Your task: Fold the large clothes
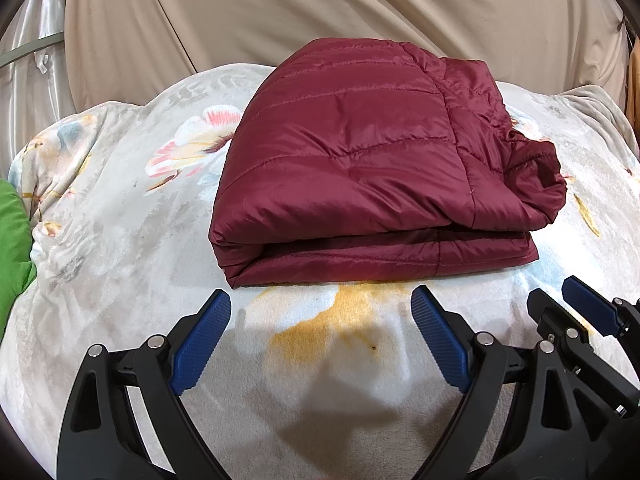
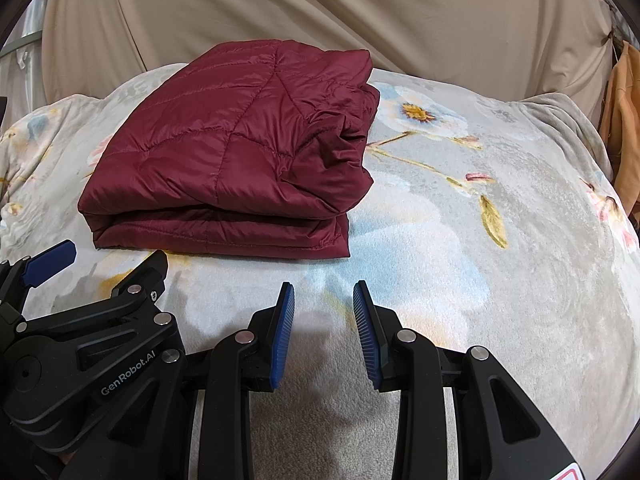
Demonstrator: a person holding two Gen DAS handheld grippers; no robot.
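Note:
A maroon quilted jacket (image 1: 360, 160) lies folded into a thick rectangle on the floral blanket (image 1: 120, 240). It also shows in the right wrist view (image 2: 224, 160), up and left of centre. My left gripper (image 1: 320, 300) is open and empty, just short of the jacket's near edge. My right gripper (image 2: 323, 292) is open and empty, a narrower gap between its blue pads, near the jacket's near right corner. The right gripper shows at the right edge of the left wrist view (image 1: 560, 292). The left gripper shows at the left of the right wrist view (image 2: 108, 256).
A beige sheet (image 1: 320, 12) hangs behind the bed. A green cloth (image 1: 12, 248) lies at the left edge. An orange garment (image 2: 624, 120) hangs at the far right. The floral blanket (image 2: 500, 260) spreads to the right of the jacket.

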